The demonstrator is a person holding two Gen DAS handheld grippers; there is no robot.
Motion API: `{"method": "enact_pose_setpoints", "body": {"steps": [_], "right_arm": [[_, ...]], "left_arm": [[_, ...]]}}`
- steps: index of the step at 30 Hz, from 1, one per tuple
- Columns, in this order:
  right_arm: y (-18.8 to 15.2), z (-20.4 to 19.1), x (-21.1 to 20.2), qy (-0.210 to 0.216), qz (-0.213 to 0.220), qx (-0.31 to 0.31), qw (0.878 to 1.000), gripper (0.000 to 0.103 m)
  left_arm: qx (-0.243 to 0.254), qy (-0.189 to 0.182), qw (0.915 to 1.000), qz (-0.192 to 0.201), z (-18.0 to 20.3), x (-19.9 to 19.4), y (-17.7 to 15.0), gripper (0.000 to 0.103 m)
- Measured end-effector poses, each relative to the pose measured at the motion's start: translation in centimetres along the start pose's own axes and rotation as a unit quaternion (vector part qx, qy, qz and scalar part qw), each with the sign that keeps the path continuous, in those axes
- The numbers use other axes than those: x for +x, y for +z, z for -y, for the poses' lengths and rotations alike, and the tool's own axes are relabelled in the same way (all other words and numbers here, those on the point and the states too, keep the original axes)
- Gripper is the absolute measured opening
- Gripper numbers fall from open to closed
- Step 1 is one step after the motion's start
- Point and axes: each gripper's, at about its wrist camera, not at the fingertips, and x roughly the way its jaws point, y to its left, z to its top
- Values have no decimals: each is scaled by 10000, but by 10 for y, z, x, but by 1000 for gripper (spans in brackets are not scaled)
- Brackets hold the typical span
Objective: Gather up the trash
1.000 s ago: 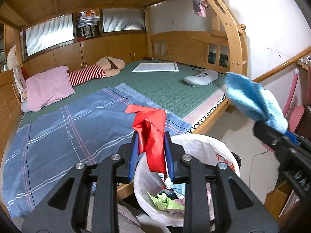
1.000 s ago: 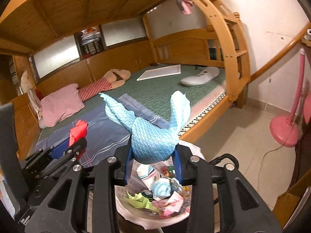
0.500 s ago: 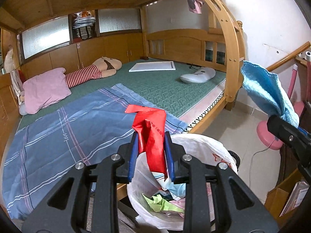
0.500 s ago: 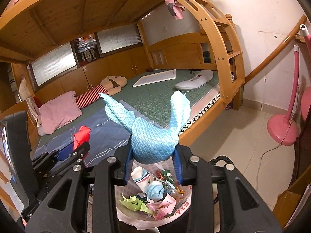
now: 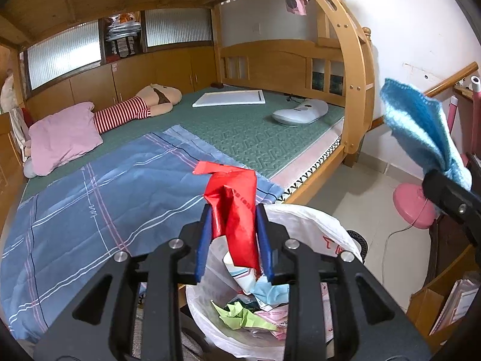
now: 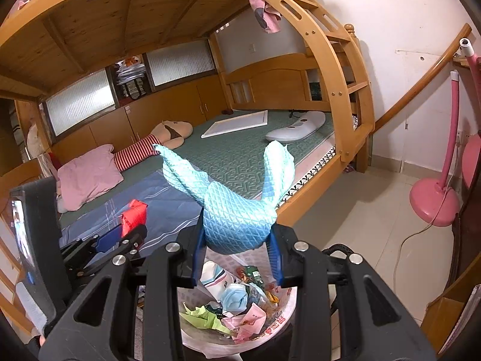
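The room is a bedroom with a wooden bunk bed (image 5: 354,69); on the lower mattress lie a blue blanket (image 5: 99,198), a pink pillow (image 5: 63,138) and a striped doll (image 5: 135,111). Beside the bed, just under both cameras, stands a trash bin (image 6: 281,322) lined with a white plastic bag (image 5: 303,225), already holding crumpled papers and wrappers.

The left tongs (image 5: 233,240) are right over the bin with a red wrapper (image 5: 234,210) between them. Their jaws are opening, and the wrapper seems to hang there by little; whether the pads still press it is hard to tell from this angle. The right tongs (image 6: 237,249) are closed on a light blue cloth (image 6: 237,210), held above the same bin.

The step in hand is the drop of the trash into the bin. The next move probably calls for the left jaws to open wider until the wrapper falls inside the bag, then the same release for the cloth, both kept over the bin's mouth.
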Motion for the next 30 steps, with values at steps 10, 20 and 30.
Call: {"method": "enact_pose_setpoints", "body": {"steps": [10, 20, 30], "right_arm": [[1, 4, 0, -48, 14, 56, 10000, 36], [-9, 0, 24, -51, -403, -4, 9992, 37], [-45, -19, 100, -146, -1724, -541, 9834, 41]], "left_arm": [[124, 101, 9999, -9, 9, 10, -1, 74], [-99, 315, 9989, 343, -9, -15, 5, 77], [-404, 446, 9969, 504, -30, -33, 11, 77]]}}
